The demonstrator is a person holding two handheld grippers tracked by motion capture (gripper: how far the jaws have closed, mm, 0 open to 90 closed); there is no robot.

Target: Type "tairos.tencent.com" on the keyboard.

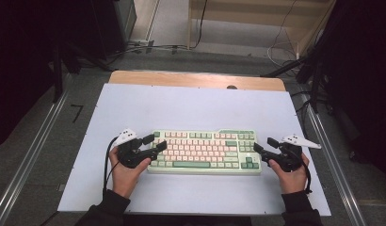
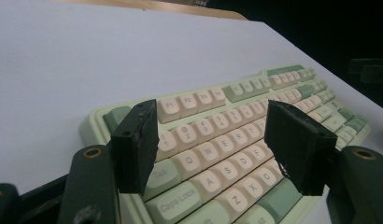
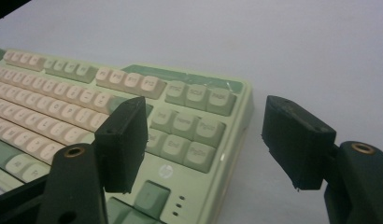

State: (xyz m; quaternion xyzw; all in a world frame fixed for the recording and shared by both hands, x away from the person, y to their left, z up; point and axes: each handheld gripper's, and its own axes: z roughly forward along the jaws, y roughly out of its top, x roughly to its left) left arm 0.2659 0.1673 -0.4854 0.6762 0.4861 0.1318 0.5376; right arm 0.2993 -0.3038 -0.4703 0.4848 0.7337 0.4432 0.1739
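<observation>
Fingers of both grippers stood wide apart, holding nothing: left gripper (image 1: 151, 143) hovered over the left end of a green-and-pink keyboard (image 1: 205, 151) on the white table (image 1: 191, 108), right gripper (image 1: 265, 145) beside its right end.

One keyboard (image 1: 205, 151), two claws (image 1: 155, 142).

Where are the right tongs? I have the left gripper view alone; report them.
Observer: The right tongs are at the keyboard's right end, open, gripping nothing.
Operator: Give me their straddle.
Observer: One jaw is over the keys, the other over the white mat beyond the keyboard's edge.
Operator: Name the brand.
Observer: An HP logo sits just above the arrow keys.
</observation>
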